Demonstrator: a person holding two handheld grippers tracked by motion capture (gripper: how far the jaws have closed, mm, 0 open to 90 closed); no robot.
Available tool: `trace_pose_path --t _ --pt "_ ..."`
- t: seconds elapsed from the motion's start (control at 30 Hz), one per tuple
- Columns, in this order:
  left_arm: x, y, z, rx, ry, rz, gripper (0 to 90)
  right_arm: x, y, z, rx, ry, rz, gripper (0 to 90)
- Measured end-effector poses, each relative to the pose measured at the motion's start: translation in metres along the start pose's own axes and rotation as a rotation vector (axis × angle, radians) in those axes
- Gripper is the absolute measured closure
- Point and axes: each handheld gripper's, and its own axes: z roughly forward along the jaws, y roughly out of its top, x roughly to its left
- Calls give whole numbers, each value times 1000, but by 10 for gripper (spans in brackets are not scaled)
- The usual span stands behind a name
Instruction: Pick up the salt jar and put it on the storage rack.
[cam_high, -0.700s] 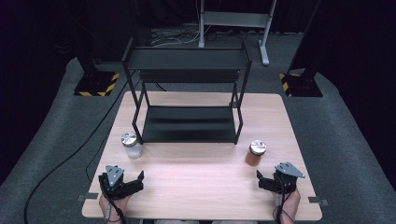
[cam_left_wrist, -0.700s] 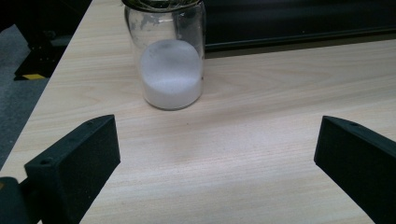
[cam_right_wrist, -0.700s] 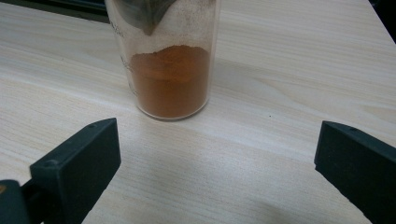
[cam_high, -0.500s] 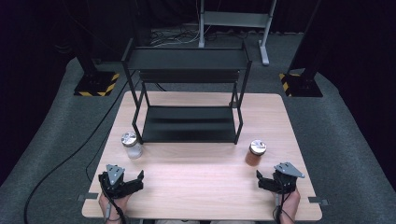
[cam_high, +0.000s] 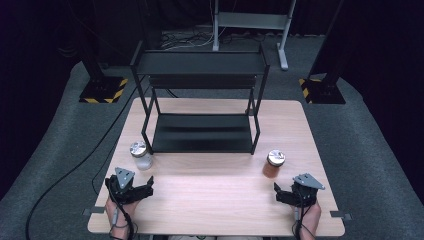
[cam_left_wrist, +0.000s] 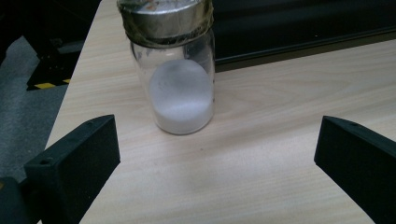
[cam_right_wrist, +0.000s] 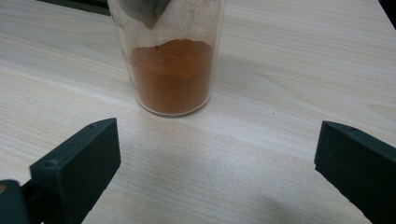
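A glass jar of white powder (cam_high: 141, 155) (cam_left_wrist: 178, 70) with a metal lid stands upright near the table's left edge. My left gripper (cam_high: 139, 191) (cam_left_wrist: 217, 154) rests just short of it, jaws wide apart and nothing between them. On the right side stands a glass jar of orange powder (cam_high: 273, 163) (cam_right_wrist: 170, 65), also lidded. My right gripper (cam_high: 284, 194) (cam_right_wrist: 217, 156) sits a little nearer than that jar, open and empty. A hand holds each gripper at the table's near edge.
A black two-tier metal shelf rack (cam_high: 202, 100) stands on the far half of the wooden table (cam_high: 210, 195), behind both jars. Grey carpet surrounds the table, with black stands on yellow-striped bases (cam_high: 104, 90) and a cable on the floor at left.
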Motion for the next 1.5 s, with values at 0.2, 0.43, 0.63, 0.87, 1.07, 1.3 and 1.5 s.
trace_pose_path --t 0.2,0.43,0.63,0.87,1.07,1.3,1.5 --pt "5 12 12 12 5 12 0 -1 2 1 7 6 -8 0" --pt "10 24 29 42 8 25 0 -1 2 1 10 7 -8 0" --pt "16 33 46 67 -4 19 0 -1 2 1 10 5 -7 0" --pt "20 37 62 85 -2 21 0 0 3 2 13 4 -10 0" --pt "22 40 70 86 0 6 0 1 3 2 16 1 -17 0" --pt "25 39 76 95 -13 3 126 1 3 2 16 2 -18 0" --pt "25 30 78 80 -9 -4 238 1 4 2 20 0 -21 0"
